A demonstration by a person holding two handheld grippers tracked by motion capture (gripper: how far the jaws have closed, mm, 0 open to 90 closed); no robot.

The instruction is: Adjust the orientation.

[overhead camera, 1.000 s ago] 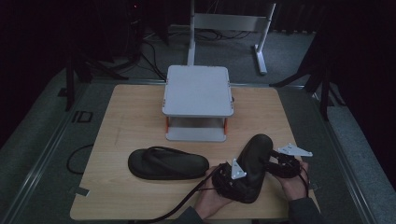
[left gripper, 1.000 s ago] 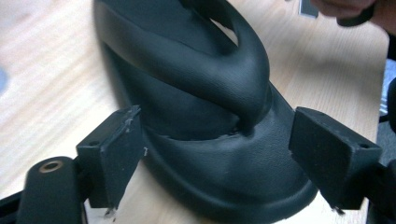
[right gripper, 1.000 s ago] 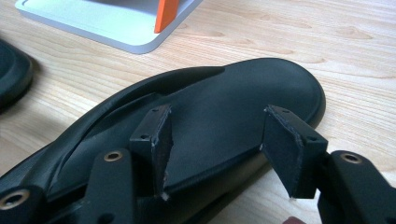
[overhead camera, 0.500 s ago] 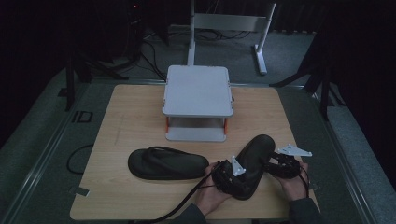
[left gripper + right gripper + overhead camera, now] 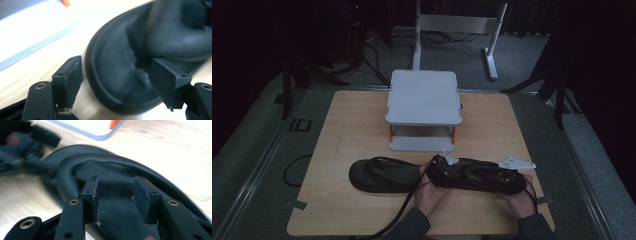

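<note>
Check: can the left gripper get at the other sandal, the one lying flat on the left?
Probably yes. The left gripper is open beside the left sandal, with only bare wooden table around it, though its jaws now straddle the right sandal.

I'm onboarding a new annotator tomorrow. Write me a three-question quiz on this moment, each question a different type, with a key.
1. True or false: both black sandals lie flat on the wooden table.
2. Multiple choice: the grey two-tier stand sits (A) beyond the sandals, toward the table's far edge, (B) left of them, (C) on top of them.
3. Fill in: in the left gripper view, the jaws of the left hand-held gripper stand ____ around the end of the right-hand sandal.

Key: 1 true, the left-hand sandal and right-hand one lie end to end. 2 A. 3 open, not clamped.
</note>
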